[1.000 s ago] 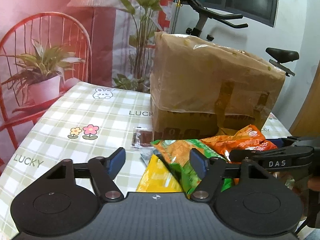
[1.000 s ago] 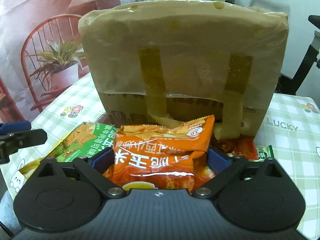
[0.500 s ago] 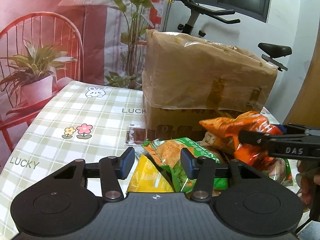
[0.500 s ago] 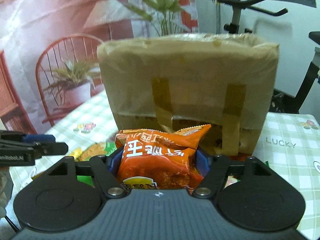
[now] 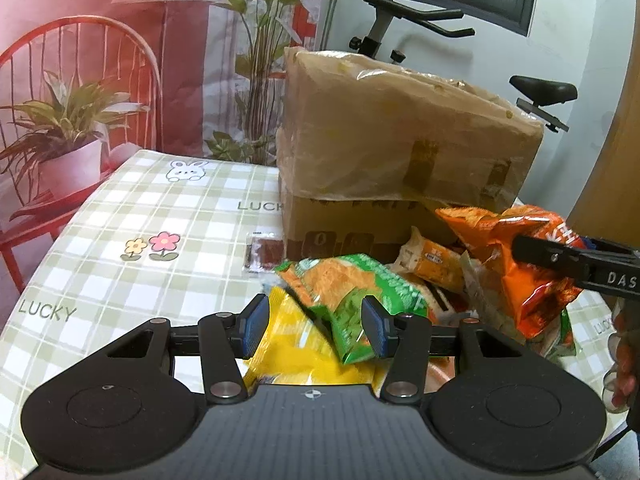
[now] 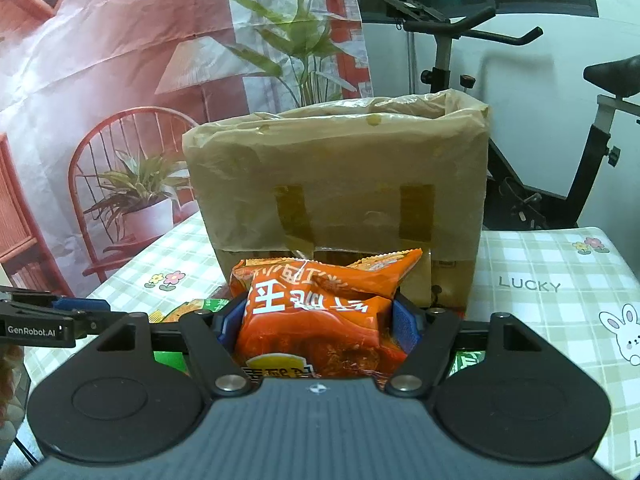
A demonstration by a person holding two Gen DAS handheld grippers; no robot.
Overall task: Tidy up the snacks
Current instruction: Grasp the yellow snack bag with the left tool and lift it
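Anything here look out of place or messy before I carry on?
One stray: a small dark red packet lies flat on the tablecloth beside the cardboard box, apart from the jumbled snack pile. The right gripper holds an orange bag, crumpled but apparently intact.

Both my views are evenly and fairly brightly lit by soft indoor light; its source is not visible. Colours read warm, with a reddish cast on the left side of each frame. Shadows are faint: only a soft dark patch under the snack pile (image 5: 400, 292) on the desk (image 5: 132, 216). Glare appears as white streaks on the plastic film over the cardboard box (image 6: 340, 184) and on the orange packet (image 6: 320, 312). Fisheye distortion bends the desk edges, and the corners vignette to black. The box shows slight motion blur in my left view; my right view is sharper. My own jaws sit dark and crisp in the foreground.
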